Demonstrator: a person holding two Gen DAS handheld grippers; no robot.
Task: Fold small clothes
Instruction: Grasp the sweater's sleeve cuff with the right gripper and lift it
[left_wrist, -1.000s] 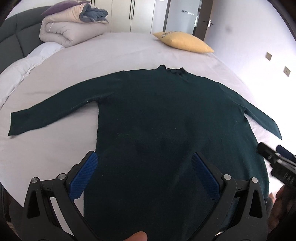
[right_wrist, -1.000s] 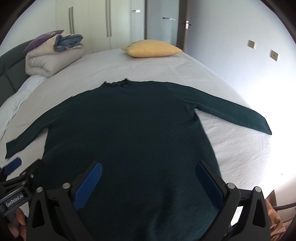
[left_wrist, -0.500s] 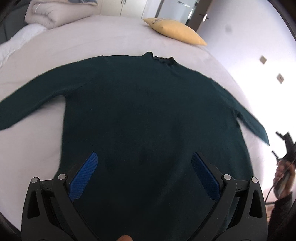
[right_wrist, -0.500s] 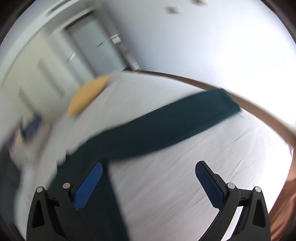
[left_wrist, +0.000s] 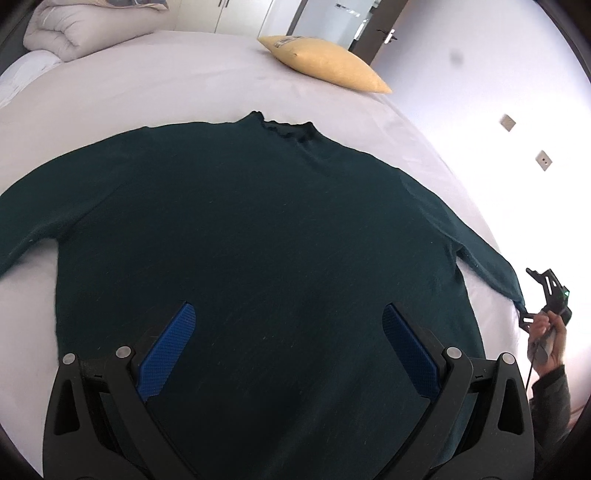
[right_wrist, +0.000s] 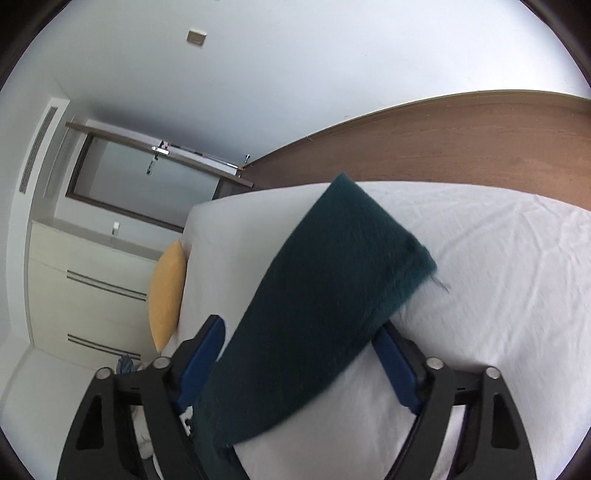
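right wrist: tongs (right_wrist: 299, 365) closing around sleeve (right_wrist: 325, 295)

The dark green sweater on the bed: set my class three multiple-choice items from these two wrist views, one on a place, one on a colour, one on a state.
1. Where does the right gripper stand?
A. at the collar
B. at the sleeve end
C. at the pillow

2. What colour is the pillow?
A. yellow
B. red
C. grey

3. How does the sweater body lie?
A. folded in half
B. rolled up
C. spread flat

Answers: 1 B, the sleeve end lies between its just narrowed jaws, with gaps visible beside both pads. 2 A, it shows yellow on the white bed. 3 C, the body and collar lie open under the left gripper.
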